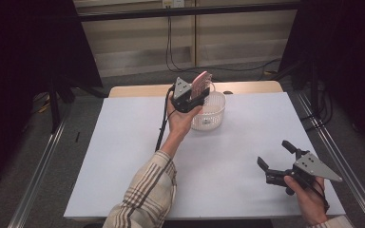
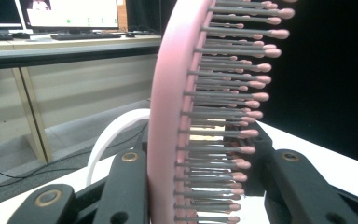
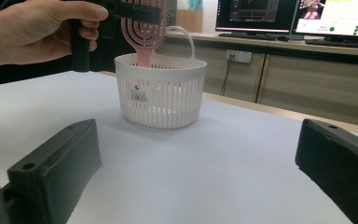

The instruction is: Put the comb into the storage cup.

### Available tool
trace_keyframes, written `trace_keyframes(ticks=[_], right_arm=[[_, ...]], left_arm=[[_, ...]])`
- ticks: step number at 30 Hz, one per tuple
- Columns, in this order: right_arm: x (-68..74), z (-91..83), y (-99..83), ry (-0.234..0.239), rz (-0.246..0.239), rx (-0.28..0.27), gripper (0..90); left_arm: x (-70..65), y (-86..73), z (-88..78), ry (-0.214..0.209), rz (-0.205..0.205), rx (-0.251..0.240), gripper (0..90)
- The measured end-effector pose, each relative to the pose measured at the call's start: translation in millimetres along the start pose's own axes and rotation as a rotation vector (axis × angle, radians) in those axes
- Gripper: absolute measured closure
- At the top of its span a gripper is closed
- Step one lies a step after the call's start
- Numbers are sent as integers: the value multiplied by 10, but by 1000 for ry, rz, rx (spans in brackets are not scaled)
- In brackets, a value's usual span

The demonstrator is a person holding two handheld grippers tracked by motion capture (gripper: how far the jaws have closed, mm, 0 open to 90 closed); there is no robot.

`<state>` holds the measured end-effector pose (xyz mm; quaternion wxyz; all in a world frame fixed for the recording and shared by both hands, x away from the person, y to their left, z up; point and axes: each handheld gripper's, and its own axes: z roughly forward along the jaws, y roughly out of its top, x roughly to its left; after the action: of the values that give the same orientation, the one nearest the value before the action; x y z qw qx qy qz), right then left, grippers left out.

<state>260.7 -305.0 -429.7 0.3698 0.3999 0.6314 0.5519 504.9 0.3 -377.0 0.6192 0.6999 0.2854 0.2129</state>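
The left gripper was clamped on a pink plastic hairbrush with rows of round-tipped bristles, its black jaws pressed against the brush from both sides; in the left gripper view the pink hairbrush stood upright between the jaws, back on one side, bristles pointing across to the other. The brush hung over a white slatted plastic basket with a thin loop handle, and in the right gripper view its lower end dipped inside the basket's rim; whether it touched the bottom, I could not tell. The basket sat at the far middle of the white table top, with a small label on its wall. The person's left hand gripped the tool, a plaid sleeve trailing toward the near edge. Over at the near right, the right gripper hovered low above the table, well apart from the basket; its jaws stood wide with nothing between them, aimed toward the basket.
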Motion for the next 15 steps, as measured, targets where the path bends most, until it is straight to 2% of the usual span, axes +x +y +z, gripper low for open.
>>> trace_keyframes(ticks=[5, 7, 15], right_arm=[[0, 0, -4, 2, 0, 2, 0], [0, -1, -4, 3, -2, 3, 0], [5, 5, -10, 7, 0, 5, 0]], left_arm=[[-6, -68, 22, -4, -8, 7, 628], [12, -90, 23, -13, 2, 16, 628], [42, -90, 1, -16, -11, 24, 626]])
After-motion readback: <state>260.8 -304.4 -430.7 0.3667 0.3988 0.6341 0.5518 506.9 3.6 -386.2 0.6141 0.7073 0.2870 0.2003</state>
